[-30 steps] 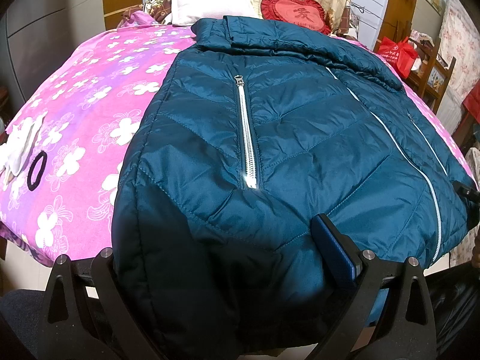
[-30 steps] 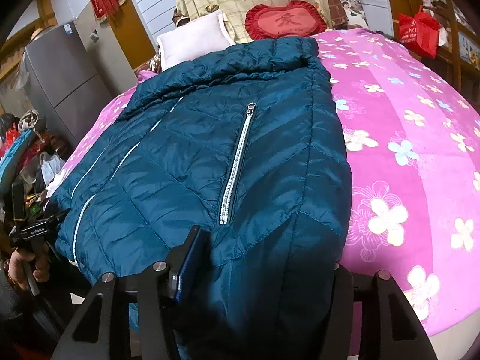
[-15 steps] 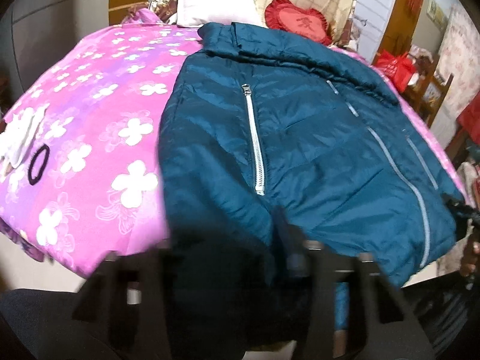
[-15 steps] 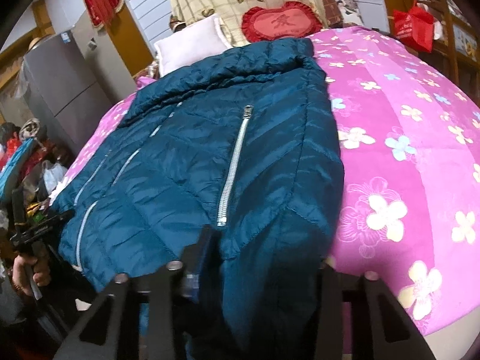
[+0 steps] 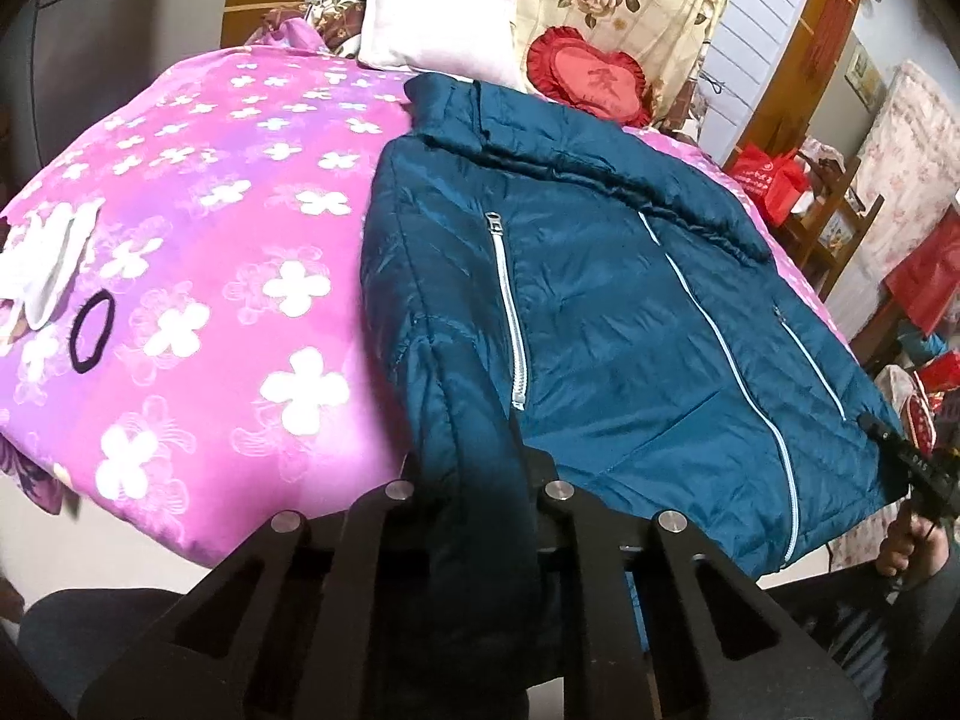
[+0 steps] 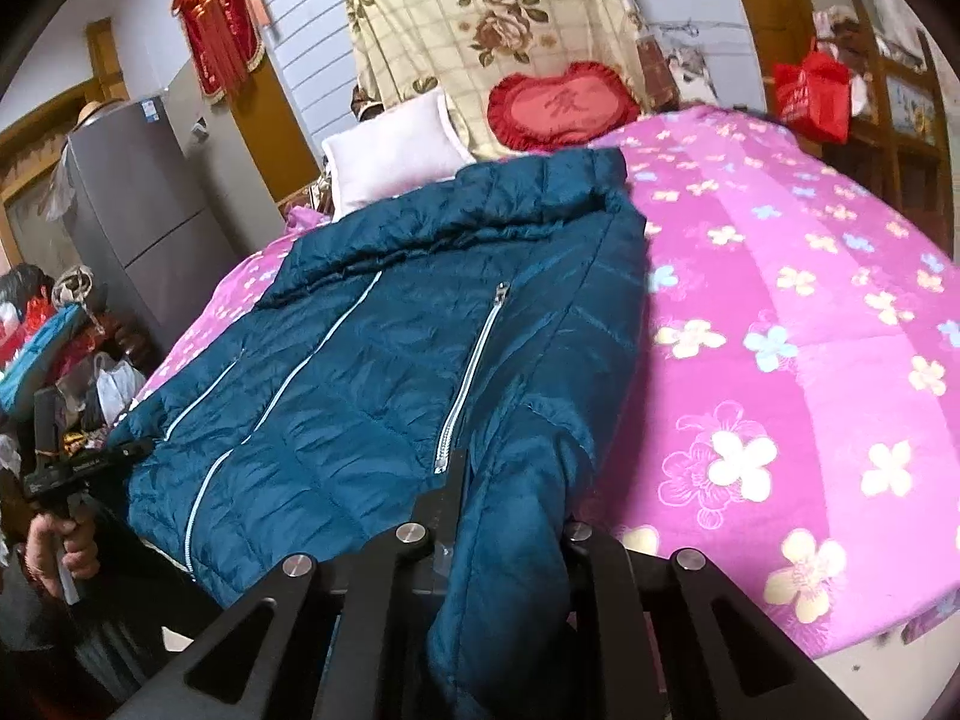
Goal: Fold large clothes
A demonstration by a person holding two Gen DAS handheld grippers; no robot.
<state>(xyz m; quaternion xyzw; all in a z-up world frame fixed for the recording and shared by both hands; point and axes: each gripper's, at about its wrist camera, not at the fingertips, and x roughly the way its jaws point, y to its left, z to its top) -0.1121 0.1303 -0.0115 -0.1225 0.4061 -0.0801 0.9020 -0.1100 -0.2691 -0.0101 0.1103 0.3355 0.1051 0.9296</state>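
Two sets of fingers (image 5: 474, 468) (image 6: 510, 516) pinching the quilted teal jacket's (image 5: 630, 312) hem corners

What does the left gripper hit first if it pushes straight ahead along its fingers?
The dark teal quilted puffer jacket: the left gripper is already shut on its hem, so more jacket bunches ahead, probably before the bedspread.

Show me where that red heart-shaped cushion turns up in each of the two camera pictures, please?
Left wrist view: the red heart cushion sits at the top, right of centre, behind the blue jacket.
Right wrist view: it sits at the top, near the centre, above the jacket's collar.
Shared landmark: the white pillow, just left of the cushion in both.
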